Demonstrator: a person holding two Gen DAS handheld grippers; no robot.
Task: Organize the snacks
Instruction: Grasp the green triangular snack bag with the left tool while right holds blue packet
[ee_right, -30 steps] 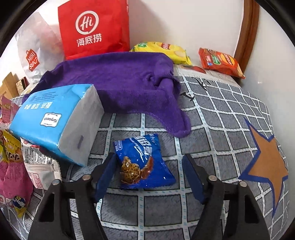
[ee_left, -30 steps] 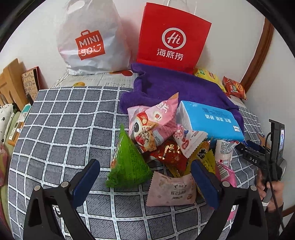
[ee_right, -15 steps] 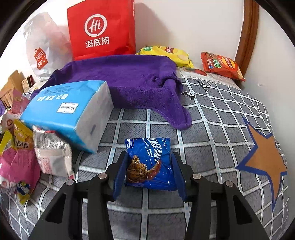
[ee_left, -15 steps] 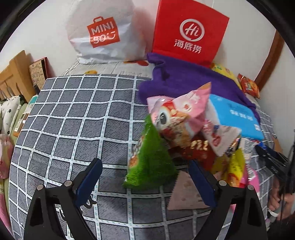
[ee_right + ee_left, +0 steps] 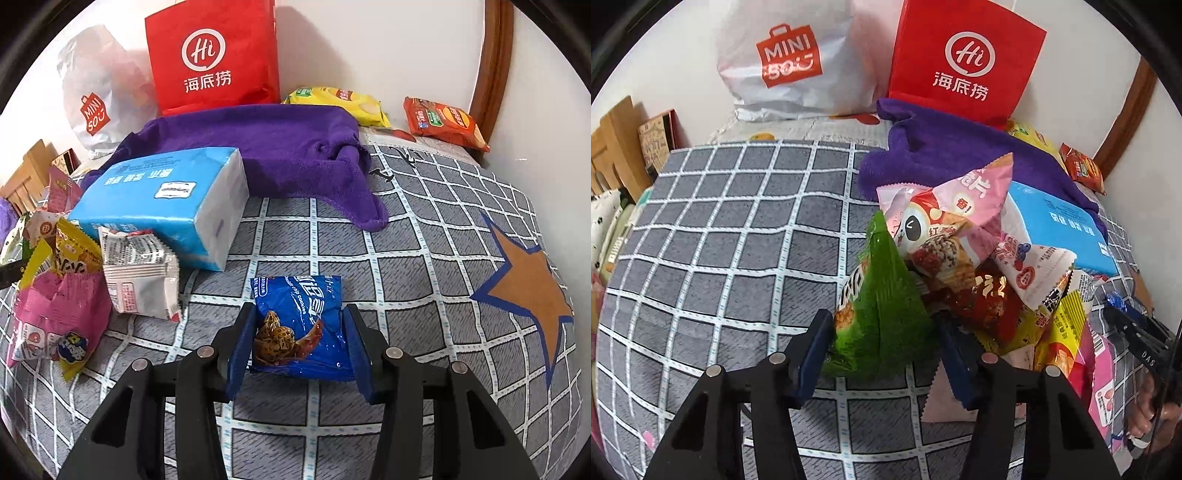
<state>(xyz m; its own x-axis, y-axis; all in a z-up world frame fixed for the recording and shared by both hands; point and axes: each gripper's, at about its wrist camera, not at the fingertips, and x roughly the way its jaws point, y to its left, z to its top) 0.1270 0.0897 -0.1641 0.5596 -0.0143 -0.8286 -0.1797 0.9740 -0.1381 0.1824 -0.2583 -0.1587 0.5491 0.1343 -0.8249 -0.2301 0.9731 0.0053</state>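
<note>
My left gripper (image 5: 882,332) has its blue pads closed on the lower sides of a green pyramid snack bag (image 5: 882,306), which stands at the left edge of a heap of snack packets (image 5: 1008,295) on the grey checked bedcover (image 5: 720,251). My right gripper (image 5: 299,332) is shut on a blue chocolate-chip cookie packet (image 5: 299,325) and holds it just above the bedcover (image 5: 424,240). The right gripper also shows at the right edge of the left wrist view (image 5: 1137,332). The heap shows at the left of the right wrist view (image 5: 74,277).
A blue tissue pack (image 5: 173,199) lies beside the heap, against a purple towel (image 5: 280,147). A red paper bag (image 5: 218,59) and a white Miniso bag (image 5: 96,103) stand at the wall. Yellow (image 5: 340,103) and orange (image 5: 443,122) chip bags lie at the back right.
My left gripper moved forward to the green bag and closed its pads on it. My right gripper closed on the blue cookie packet and raised it slightly.
</note>
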